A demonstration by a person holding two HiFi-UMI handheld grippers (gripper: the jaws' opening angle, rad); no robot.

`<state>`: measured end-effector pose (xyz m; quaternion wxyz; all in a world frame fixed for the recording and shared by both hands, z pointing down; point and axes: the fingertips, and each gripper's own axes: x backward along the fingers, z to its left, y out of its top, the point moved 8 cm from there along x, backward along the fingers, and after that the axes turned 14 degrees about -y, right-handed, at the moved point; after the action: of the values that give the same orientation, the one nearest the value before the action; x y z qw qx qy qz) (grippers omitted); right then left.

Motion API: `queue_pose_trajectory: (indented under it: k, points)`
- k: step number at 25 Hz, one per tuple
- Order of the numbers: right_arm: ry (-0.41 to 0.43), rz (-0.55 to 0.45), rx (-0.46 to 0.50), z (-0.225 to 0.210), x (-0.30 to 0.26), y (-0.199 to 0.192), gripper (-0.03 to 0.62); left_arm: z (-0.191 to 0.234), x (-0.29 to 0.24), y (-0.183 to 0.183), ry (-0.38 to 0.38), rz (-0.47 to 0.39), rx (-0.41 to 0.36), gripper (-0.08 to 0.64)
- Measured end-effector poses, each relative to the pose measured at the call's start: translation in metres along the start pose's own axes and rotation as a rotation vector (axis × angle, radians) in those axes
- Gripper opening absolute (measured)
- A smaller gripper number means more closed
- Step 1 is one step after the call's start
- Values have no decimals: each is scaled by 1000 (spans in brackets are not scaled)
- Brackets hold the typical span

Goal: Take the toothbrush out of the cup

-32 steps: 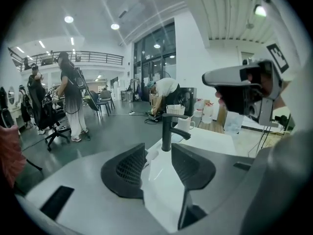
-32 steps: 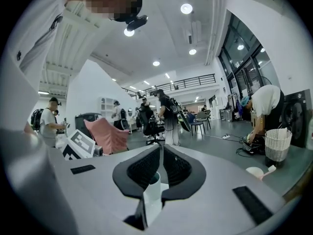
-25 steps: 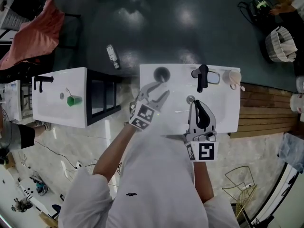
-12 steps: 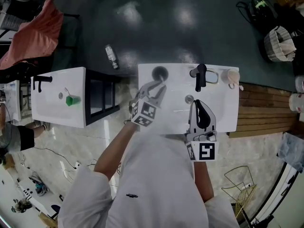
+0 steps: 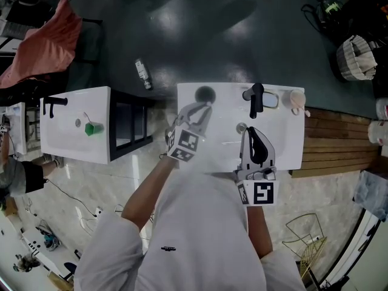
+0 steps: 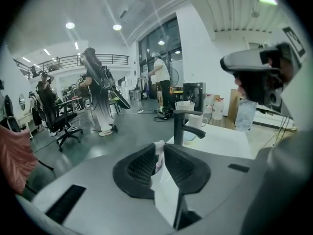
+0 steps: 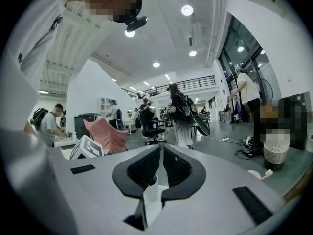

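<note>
The cup (image 5: 205, 93) stands at the back left of the white basin counter (image 5: 285, 144), its mouth dark from above. My left gripper (image 5: 204, 107) reaches to its near rim. In the left gripper view the jaws have just been closing, and the pads now press on the pale toothbrush (image 6: 158, 156) that stands up between them; the left gripper (image 6: 161, 148) hides the cup there. My right gripper (image 5: 253, 131) rests over the basin near the drain, shut on nothing. In the right gripper view a white cup (image 7: 151, 189) shows below the right gripper (image 7: 161, 151).
A black faucet (image 5: 257, 99) stands at the counter's back, also in the left gripper view (image 6: 182, 126). A pale mug (image 5: 297, 99) sits at the back right. A second white counter (image 5: 73, 132) with a green object (image 5: 91, 128) is to the left. People stand beyond.
The left gripper's jaws went from wide open to closed around the toothbrush at the cup. The right gripper has stayed where it was.
</note>
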<state>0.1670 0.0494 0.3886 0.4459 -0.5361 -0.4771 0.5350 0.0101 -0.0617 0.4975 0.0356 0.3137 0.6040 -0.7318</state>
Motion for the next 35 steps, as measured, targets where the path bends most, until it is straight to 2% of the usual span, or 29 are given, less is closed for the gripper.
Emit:
queue_pose_trajectory:
  k: [10,15,27,31,35]
  points:
    - [18,-12,3,7,0,3,2,0,24,14,28,-78,8,55]
    - [37,-23,5,14,0,5,2,0,44,23,47,-144,54,55]
    - [64,-33,6,21,2,8,2,-17,109,55,118,-264,26,55]
    - [72,-36,7,22,-1,9,2,-23,130,61,129,-277,33,55]
    - [83,-38,8,24,-2,9,2,-32,144,55,142,-241,37,55]
